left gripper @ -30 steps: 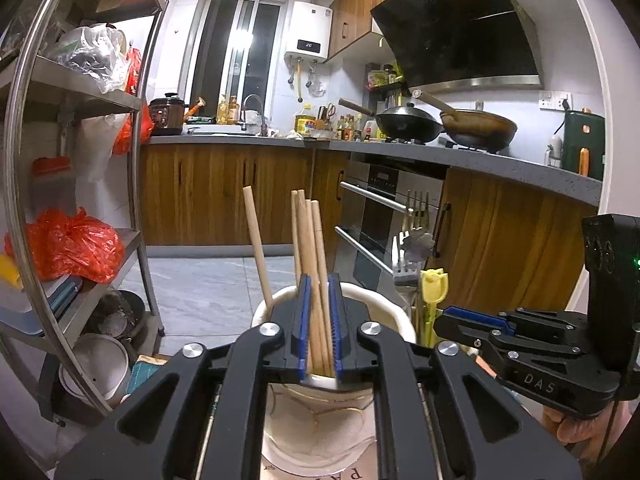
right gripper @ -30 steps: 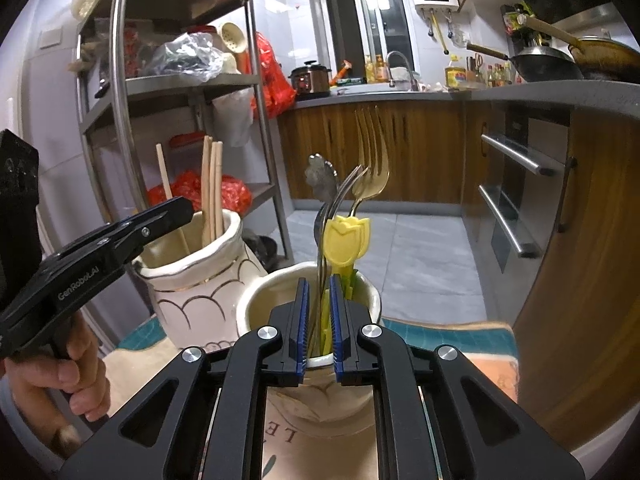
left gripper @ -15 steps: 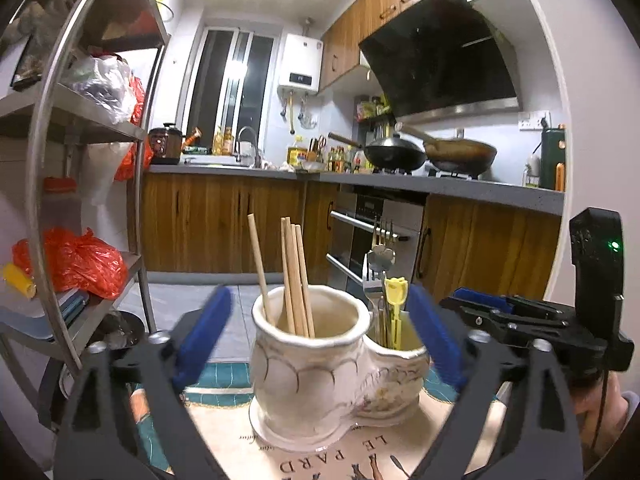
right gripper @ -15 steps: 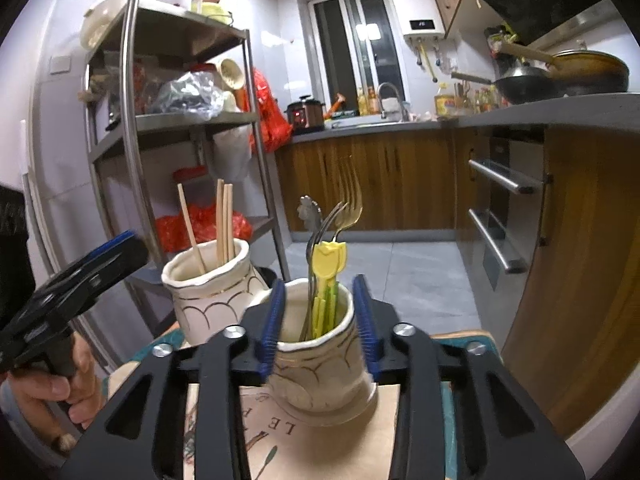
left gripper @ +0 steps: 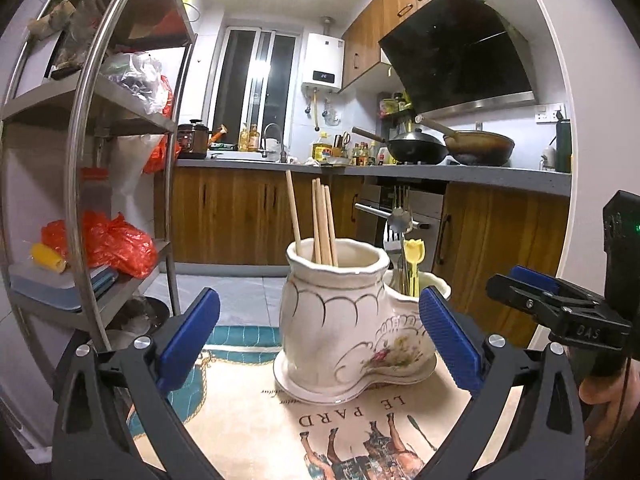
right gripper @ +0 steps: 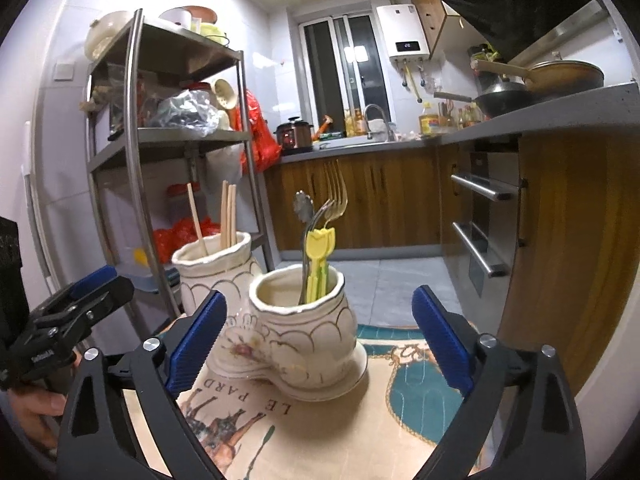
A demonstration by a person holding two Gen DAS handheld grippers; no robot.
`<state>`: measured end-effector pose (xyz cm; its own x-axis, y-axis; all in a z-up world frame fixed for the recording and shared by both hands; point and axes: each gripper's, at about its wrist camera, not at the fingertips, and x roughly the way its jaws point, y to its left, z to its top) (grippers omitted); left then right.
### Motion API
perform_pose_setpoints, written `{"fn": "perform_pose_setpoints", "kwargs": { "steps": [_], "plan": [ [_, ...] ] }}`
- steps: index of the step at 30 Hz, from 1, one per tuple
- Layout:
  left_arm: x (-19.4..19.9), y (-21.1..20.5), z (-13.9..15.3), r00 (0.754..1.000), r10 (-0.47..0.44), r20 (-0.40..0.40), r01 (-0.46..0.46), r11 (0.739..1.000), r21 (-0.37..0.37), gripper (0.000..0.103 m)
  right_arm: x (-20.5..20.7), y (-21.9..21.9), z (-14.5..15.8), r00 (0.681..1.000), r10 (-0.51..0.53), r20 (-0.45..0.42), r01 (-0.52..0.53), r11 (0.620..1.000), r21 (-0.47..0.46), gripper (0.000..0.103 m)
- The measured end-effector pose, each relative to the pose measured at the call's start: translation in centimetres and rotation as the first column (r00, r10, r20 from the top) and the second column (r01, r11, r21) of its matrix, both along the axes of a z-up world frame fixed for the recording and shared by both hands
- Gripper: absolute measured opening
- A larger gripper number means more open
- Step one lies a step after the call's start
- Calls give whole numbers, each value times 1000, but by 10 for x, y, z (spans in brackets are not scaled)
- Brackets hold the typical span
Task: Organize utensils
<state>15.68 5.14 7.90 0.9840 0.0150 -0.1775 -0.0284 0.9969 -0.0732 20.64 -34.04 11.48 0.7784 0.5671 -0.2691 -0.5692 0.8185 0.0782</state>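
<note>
Both hand-held grippers are hanging wide open in front of a two-pot ceramic utensil holder.

The left gripper [left gripper: 320, 332] is spreading its blue-padded fingers [left gripper: 188, 336] to either side of the holder [left gripper: 344, 332], touching nothing; the right gripper [right gripper: 320, 336] is doing the same from the other side, jaws wide apart and empty. The holder, cream with gilt scallop lines and a small flower motif, is sitting on a printed cloth [left gripper: 360, 432] with teal border and horse figures. Four wooden chopsticks [left gripper: 322, 224] are standing in the taller pot, three bunched and one leaning apart. In the lower pot [right gripper: 304, 312], metal forks [right gripper: 336, 192], a spoon [right gripper: 303, 205] and yellow tulip-topped picks [right gripper: 319, 256] are standing upright together against its far rim.
</note>
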Motion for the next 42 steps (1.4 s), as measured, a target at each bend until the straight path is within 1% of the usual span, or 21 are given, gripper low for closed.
{"fn": "perform_pose_setpoints", "kwargs": {
  "steps": [4, 11, 18, 30, 42],
  "plan": [
    [-4, -1, -5, 1000, 13, 0, -13, 1000, 4, 98, -11, 2, -5, 1000, 5, 23, -5, 1000, -13, 95],
    [-9, 0, -15, 1000, 5, -3, -5, 999, -42, 98, -25, 3, -13, 998, 12, 59, -11, 1000, -14, 96],
    [-13, -4, -16, 1000, 5, 17, -5, 1000, -20, 98, -29, 3, -15, 997, -3, 82, 4, 1000, -15, 96],
    [-13, -8, -15, 999, 28, 15, -28, 1000, 7, 98, -27, 1, -15, 997, -12, 81, 13, 1000, -12, 96],
    [-11, -7, -16, 1000, 23, 10, -23, 1000, 18, 98, -28, 2, -15, 996, -2, 84, 3, 1000, -17, 96]
  ]
}}
